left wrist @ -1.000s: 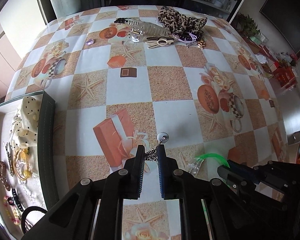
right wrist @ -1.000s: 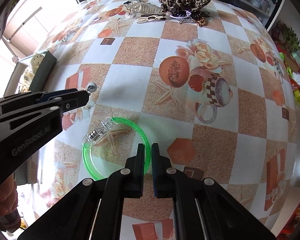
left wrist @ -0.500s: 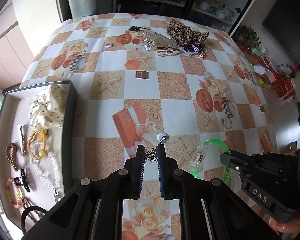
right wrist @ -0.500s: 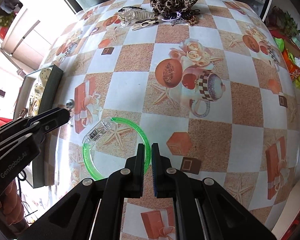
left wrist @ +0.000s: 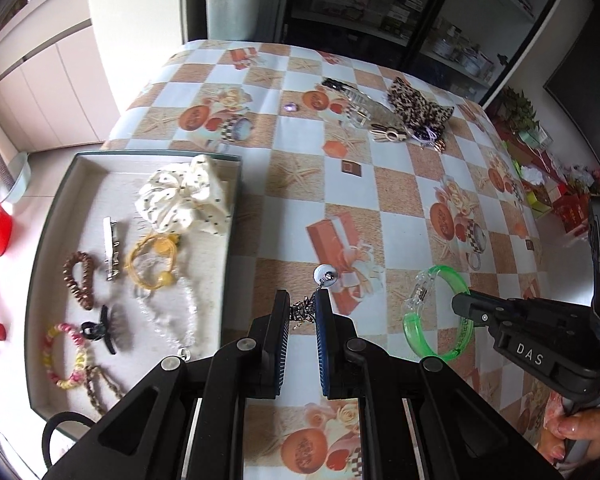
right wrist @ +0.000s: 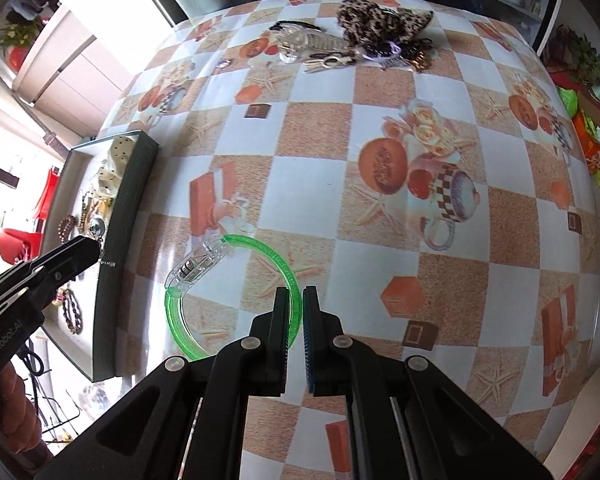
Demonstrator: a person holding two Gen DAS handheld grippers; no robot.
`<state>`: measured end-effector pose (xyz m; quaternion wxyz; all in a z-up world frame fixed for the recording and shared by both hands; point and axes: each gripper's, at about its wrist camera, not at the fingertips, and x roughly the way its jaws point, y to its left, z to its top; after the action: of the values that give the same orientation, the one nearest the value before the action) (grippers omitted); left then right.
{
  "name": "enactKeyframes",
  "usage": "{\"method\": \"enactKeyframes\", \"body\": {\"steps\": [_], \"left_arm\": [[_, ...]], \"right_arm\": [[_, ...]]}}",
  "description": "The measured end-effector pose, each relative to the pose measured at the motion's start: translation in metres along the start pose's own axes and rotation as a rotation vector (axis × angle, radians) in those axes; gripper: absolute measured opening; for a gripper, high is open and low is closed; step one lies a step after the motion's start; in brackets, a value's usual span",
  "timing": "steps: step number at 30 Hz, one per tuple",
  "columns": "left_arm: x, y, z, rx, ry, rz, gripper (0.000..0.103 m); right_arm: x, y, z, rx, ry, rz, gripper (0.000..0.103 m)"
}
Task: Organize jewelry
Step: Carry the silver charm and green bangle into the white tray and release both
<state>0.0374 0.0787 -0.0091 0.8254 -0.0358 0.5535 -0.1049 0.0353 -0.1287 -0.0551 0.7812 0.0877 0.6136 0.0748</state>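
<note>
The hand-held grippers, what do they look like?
Both are black plastic with silver screws. The left hand-held gripper and the right hand-held gripper each have one black and one blue ribbed pad. White lettering marks their sides: "GenRobot.AI" and "DAS".

Daylit room: dark glass-fronted shelving [left wrist: 380,4] behind a checked tablecloth [left wrist: 400,200].

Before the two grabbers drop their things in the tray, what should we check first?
1. Left gripper fingers pinch the small chain earring with the round white bead: ok.
2. Right gripper fingers clamp the clear green plastic bangle: ok.
3. Earring is above the dark-rimmed tray: not ok, it hangs beside the rim, over the tablecloth.
4. Bare spot in the tray for landing: ok, near the top left corner.
5. Bangle lifted off the checked tablecloth: cannot tell.
6. The two grippers are apart: ok.
</note>
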Motion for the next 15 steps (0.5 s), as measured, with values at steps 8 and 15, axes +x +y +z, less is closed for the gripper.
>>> {"method": "enactKeyframes", "body": {"steps": [8,15], "left_arm": [[-0.02,0.043,-0.012,-0.077,-0.024,0.032,0.016],[-0.03,0.082,-0.027,-0.151,-0.029,0.07,0.016]], "right_arm": [[-0.005,0.044,0.013,-0.062,-0.013,0.037,0.007],[-0.003,0.087,0.025,-0.134,-0.015,0.071,0.007]]}}
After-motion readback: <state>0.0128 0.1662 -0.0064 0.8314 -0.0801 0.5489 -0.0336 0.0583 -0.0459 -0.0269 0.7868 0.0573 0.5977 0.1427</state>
